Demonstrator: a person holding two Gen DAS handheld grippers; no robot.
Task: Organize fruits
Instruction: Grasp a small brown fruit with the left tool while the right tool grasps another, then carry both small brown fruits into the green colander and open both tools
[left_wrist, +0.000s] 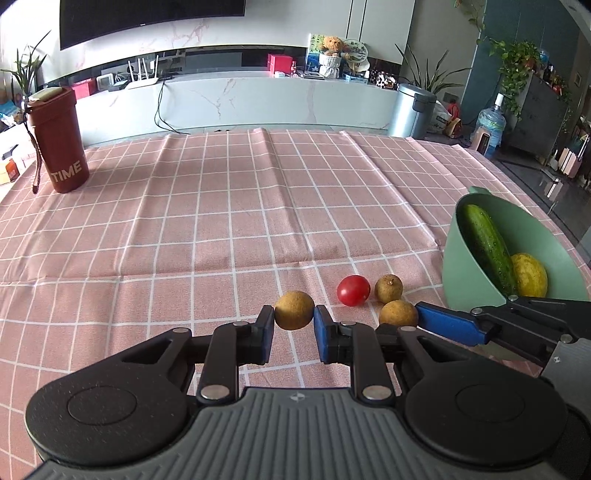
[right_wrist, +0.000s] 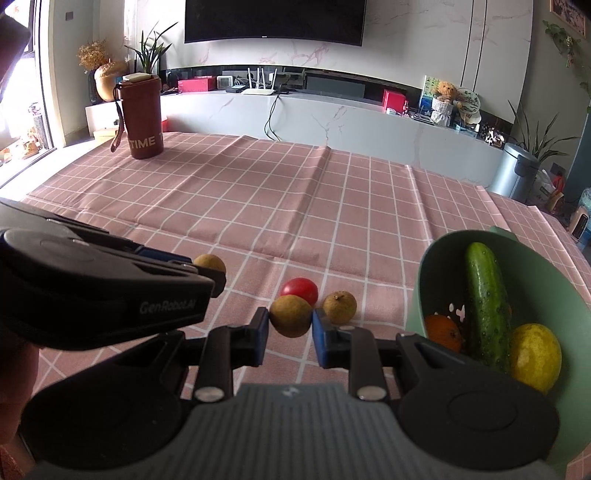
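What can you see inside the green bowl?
Inside the green bowl: a cucumber, a yellow fruit and an orange fruit. The bowl's floor beneath them is mostly covered.

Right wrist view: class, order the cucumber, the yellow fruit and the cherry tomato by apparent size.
1. cucumber
2. yellow fruit
3. cherry tomato, partly hidden and farther from the camera, yet clearly smallest.

The far and left parts of the bench (left_wrist: 221, 206) lie open, with only the brown cup (left_wrist: 59, 140) at the far left corner. Right of the grippers, the tomato (left_wrist: 353, 290), a loose brown fruit (left_wrist: 388, 288) and the green bowl (left_wrist: 458, 273) crowd the way
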